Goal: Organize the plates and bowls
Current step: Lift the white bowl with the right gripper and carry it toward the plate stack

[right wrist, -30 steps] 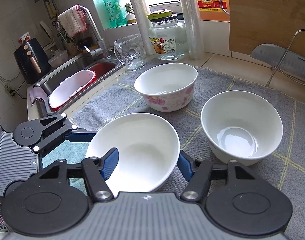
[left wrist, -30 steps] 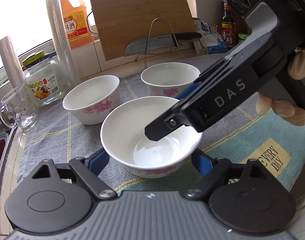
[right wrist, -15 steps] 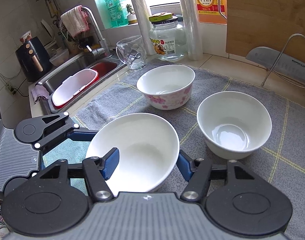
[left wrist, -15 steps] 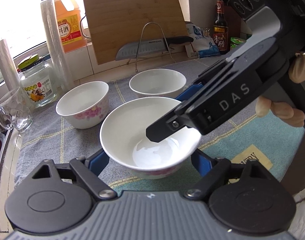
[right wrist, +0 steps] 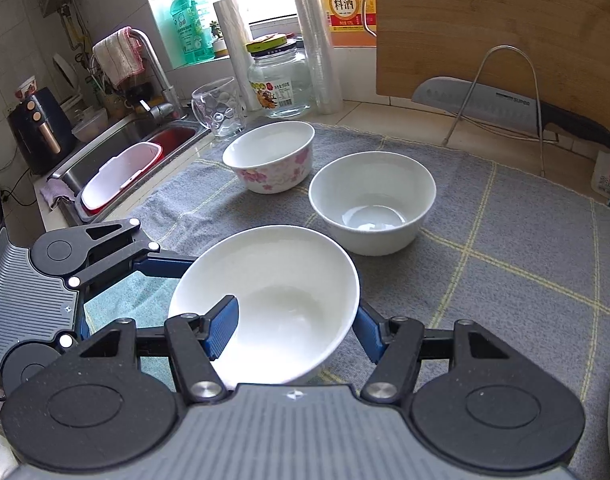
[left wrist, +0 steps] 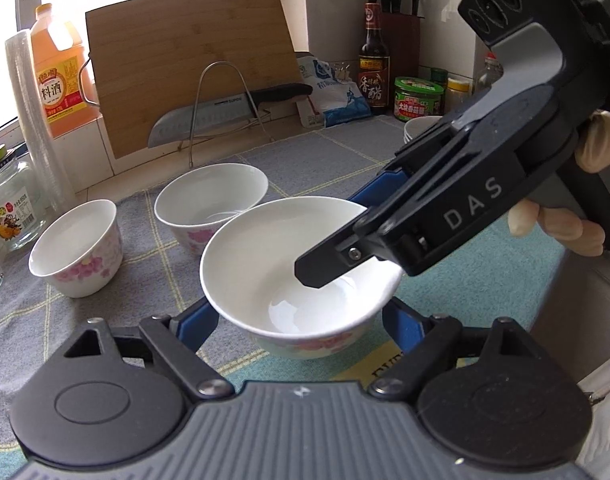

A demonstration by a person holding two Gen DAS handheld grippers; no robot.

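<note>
1. Glossy white porcelain bowl (left wrist: 301, 276), floral band outside, held above the grey woven mat (right wrist: 525, 240) on the desk.
2. Left tongs (left wrist: 301, 322) clamp its outer sides.
3. Right tongs (right wrist: 295, 326) pinch its rim.
4. Underside contact apparently none; view poor.

The right gripper (right wrist: 293, 330) pinches the near bowl's (right wrist: 281, 300) wall, one pad inside; the left gripper (right wrist: 173, 266) seems to clamp its far side.
</note>
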